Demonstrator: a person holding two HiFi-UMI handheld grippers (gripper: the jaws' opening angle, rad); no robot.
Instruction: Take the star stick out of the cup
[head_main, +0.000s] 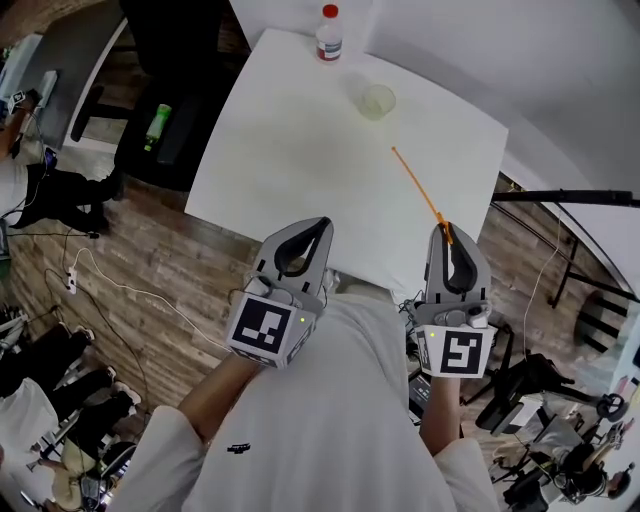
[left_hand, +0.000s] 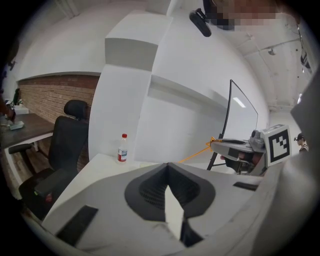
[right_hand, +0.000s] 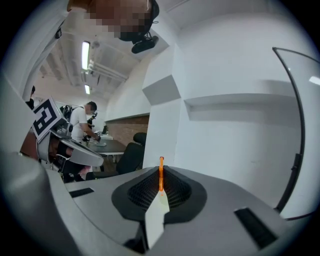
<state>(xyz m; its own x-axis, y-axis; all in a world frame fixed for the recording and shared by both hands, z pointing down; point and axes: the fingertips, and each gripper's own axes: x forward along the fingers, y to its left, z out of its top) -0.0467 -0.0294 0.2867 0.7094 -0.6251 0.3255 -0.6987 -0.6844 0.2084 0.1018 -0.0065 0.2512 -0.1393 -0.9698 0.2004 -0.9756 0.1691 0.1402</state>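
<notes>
The star stick (head_main: 418, 187), thin and orange, hangs in the air over the near right part of the white table (head_main: 290, 150). My right gripper (head_main: 445, 229) is shut on its near, thicker end, and the shaft points away toward the cup. The clear cup (head_main: 377, 101) stands upright on the far part of the table, with nothing in it. In the right gripper view the stick (right_hand: 161, 175) rises from between the closed jaws. My left gripper (head_main: 322, 223) hovers at the table's near edge, shut with nothing in it. In the left gripper view the stick (left_hand: 196, 154) shows at the right.
A small bottle with a red cap (head_main: 328, 35) stands at the table's far edge, left of the cup. A black office chair (left_hand: 67, 145) sits left of the table. Cables (head_main: 110, 285) lie on the wooden floor. A black stand (head_main: 570, 198) crosses at the right.
</notes>
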